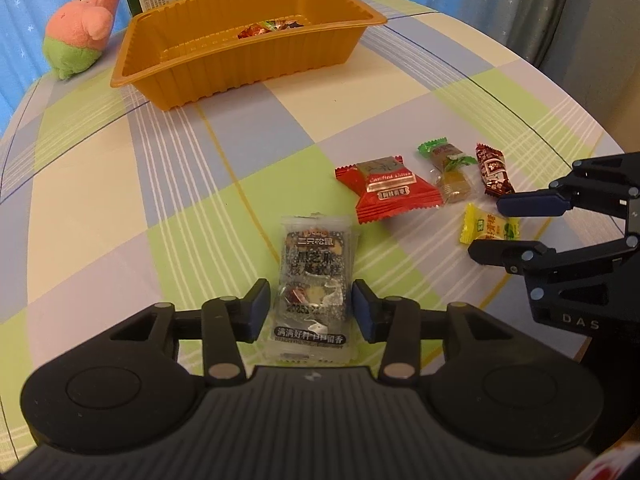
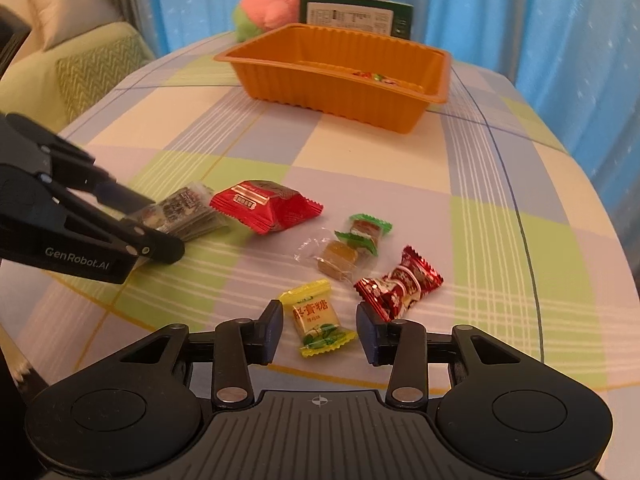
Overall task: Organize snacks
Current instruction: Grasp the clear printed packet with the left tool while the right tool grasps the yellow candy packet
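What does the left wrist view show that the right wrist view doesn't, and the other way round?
Only the left wrist view shows the printed face of the clear snack packet lying between the open left claw.

Only the right wrist view shows the sofa cushions beyond the table, and the yellow candy between the open right claw.

Both show the orange tray holding a few snacks, the red packet, the dark red candy, the pink plush and the checked tablecloth.

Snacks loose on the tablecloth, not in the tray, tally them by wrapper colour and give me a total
Clear black-print packet: 1
Red packet: 1
Green-ended candy: 1
Clear-wrapped brown candy: 1
Dark red candy: 1
Yellow candy: 1
Total: 6
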